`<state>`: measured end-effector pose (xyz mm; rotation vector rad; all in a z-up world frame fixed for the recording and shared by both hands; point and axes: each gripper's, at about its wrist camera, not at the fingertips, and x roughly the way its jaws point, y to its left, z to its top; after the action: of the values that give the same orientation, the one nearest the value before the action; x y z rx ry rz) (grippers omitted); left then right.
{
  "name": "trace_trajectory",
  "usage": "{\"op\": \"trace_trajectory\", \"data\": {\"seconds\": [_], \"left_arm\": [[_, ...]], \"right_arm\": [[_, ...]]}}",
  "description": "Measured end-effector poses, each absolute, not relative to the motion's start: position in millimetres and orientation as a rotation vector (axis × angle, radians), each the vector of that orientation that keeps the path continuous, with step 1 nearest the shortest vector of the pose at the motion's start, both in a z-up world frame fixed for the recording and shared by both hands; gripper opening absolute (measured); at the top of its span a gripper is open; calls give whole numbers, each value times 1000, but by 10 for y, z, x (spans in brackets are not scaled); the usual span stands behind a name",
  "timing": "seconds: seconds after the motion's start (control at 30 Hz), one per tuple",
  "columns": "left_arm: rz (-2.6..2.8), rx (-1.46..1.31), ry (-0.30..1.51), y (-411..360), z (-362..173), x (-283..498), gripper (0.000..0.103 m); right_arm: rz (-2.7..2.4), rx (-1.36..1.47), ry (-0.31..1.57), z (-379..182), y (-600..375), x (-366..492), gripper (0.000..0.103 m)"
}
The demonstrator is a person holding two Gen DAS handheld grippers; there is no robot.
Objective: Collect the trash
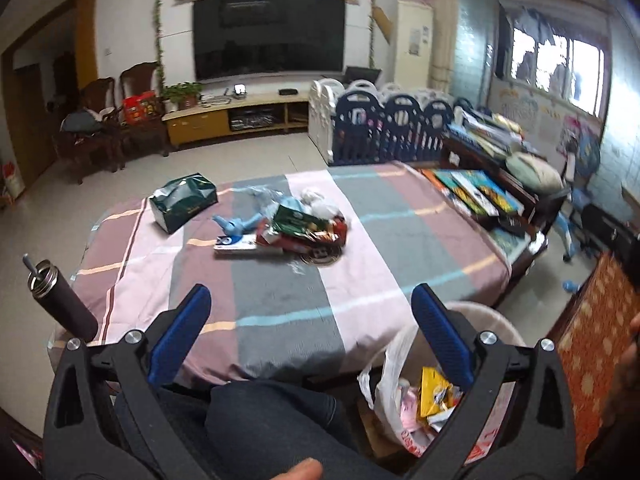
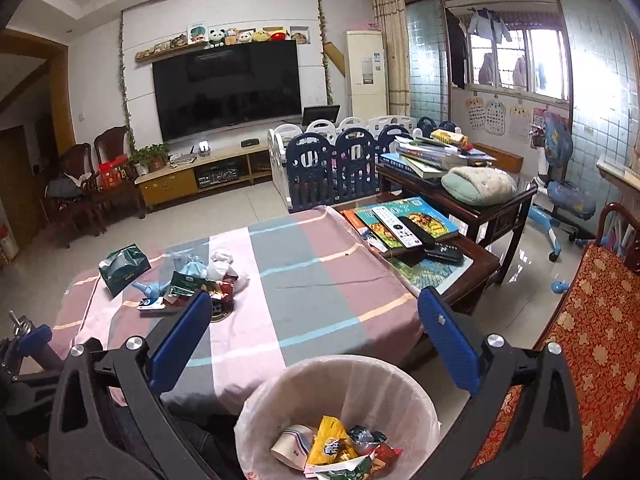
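Note:
A pile of trash (image 1: 288,226) lies on the striped cloth of the table (image 1: 280,280): wrappers, a blue crumpled piece, white tissue, a flat box. It also shows in the right wrist view (image 2: 192,286). A lined waste bin (image 2: 340,408) beside the table holds several wrappers; it shows at lower right in the left wrist view (image 1: 432,392). My left gripper (image 1: 310,320) is open and empty, held above the table's near edge. My right gripper (image 2: 314,328) is open and empty, directly above the bin.
A green tissue pack (image 1: 184,200) lies left of the pile. A dark bottle (image 1: 60,300) stands at the table's left corner. Books and remotes (image 2: 404,224) cover a side table on the right. A red patterned chair (image 2: 580,340) stands right of the bin.

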<state>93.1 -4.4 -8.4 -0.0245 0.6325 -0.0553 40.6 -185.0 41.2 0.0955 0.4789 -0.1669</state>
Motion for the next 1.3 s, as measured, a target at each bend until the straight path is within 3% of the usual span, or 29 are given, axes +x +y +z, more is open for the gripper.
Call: {"op": "trace_trajectory", "data": {"seconds": [0.4, 0.5, 0.57, 0.63, 0.93, 1.3], "left_arm": [[44, -122, 648, 190, -105, 936, 99], [56, -143, 699, 240, -178, 970, 86], [30, -188, 730, 290, -245, 993, 71], [8, -216, 749, 321, -300, 1014, 67], [-7, -172, 735, 254, -332, 1022, 68], [-3, -209, 777, 306, -513, 1097, 79]], "right_arm": [[-113, 26, 446, 476, -1502, 359, 100], [-106, 43, 456, 457, -1521, 365, 100], [-97, 54, 470, 431, -1537, 381, 100], [-91, 57, 479, 410, -1528, 393, 100], [-70, 19, 501, 327, -1456, 413, 100], [-59, 13, 575, 122, -1417, 536, 100]]}}
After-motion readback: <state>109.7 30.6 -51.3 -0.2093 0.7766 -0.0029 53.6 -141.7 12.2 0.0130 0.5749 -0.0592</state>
